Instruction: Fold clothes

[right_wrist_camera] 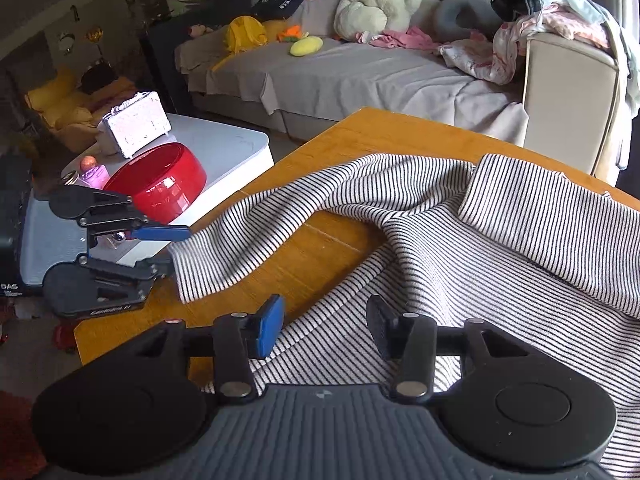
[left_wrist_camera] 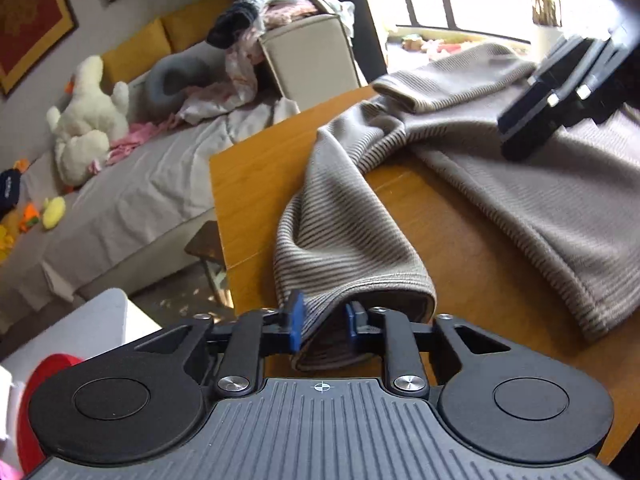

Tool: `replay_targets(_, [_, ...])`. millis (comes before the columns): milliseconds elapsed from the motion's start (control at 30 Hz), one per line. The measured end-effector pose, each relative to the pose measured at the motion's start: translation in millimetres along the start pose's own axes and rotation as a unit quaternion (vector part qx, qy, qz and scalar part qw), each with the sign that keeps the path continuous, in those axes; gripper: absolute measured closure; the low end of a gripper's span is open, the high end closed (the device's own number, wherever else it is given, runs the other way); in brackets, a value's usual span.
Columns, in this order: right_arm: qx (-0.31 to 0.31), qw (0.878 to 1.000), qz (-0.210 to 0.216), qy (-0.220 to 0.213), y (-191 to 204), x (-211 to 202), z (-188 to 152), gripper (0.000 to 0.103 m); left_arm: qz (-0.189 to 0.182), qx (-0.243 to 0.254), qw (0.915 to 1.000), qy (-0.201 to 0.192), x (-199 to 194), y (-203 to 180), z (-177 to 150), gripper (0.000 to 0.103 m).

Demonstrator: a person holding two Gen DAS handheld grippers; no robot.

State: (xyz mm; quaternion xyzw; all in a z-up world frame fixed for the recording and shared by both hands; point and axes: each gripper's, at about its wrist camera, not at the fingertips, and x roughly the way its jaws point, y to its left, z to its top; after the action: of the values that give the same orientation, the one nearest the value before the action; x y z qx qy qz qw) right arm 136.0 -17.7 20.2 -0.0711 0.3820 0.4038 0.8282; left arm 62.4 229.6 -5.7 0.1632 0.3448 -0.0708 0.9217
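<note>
- Left wrist view: left gripper (left_wrist_camera: pixel 322 326) clamped on the cuff end of the sleeve (left_wrist_camera: pixel 344 240) of the striped top (left_wrist_camera: pixel 540 200). Garment lies spread on the wooden table (left_wrist_camera: pixel 248 184). Right gripper (left_wrist_camera: pixel 520 136) shows top right above the body; jaw state unreadable here.
- Right wrist view: right gripper (right_wrist_camera: pixel 326 330) stands parted over the top's near edge (right_wrist_camera: pixel 340 344); fabric lies between the pads, no pinch visible. Left gripper (right_wrist_camera: pixel 176 248) seen side-on, pinching the sleeve end.
- Step, my read: sleeve fold starting. Next: right closes on the edge or pins the body, left carries sleeve across.
- Only the right view shows the red bowl (right_wrist_camera: pixel 160 184) on the white side table (right_wrist_camera: pixel 224 148); only the left shows the cuff seated between pads.
</note>
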Motion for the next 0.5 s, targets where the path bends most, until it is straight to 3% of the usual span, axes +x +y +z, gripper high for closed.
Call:
replay_targets(100, [0.026, 0.999, 0.025, -0.027, 10, -7, -4, 0.057, -0.033, -0.081, 0.9961, -0.012, -7, 19, 11, 0.092])
replay_targets(233, [0.11, 0.986, 0.113, -0.055, 21, -2, -7, 0.057, -0.081, -0.142, 0.9865, -0.018, -18, 31, 21, 0.092])
replay_targets(300, [0.121, 0.981, 0.143, -0.054, 31, 5, -9, 0.057, -0.107, -0.165, 0.9803, -0.02, -23, 32, 26, 0.092])
replay_targets(367, [0.107, 0.982, 0.142, -0.055, 42, 11, -9, 0.057, -0.12, -0.176, 0.9768, -0.022, -27, 31, 31, 0.092])
replay_targets(433, [0.085, 0.989, 0.102, -0.06, 47, 16, -8, 0.057, -0.122, -0.177, 0.9762, -0.029, -30, 26, 37, 0.092])
replay_targets(500, [0.082, 0.992, 0.063, -0.065, 39, 22, -6, 0.065, -0.129, -0.177, 0.975, -0.036, -31, 21, 45, 0.092])
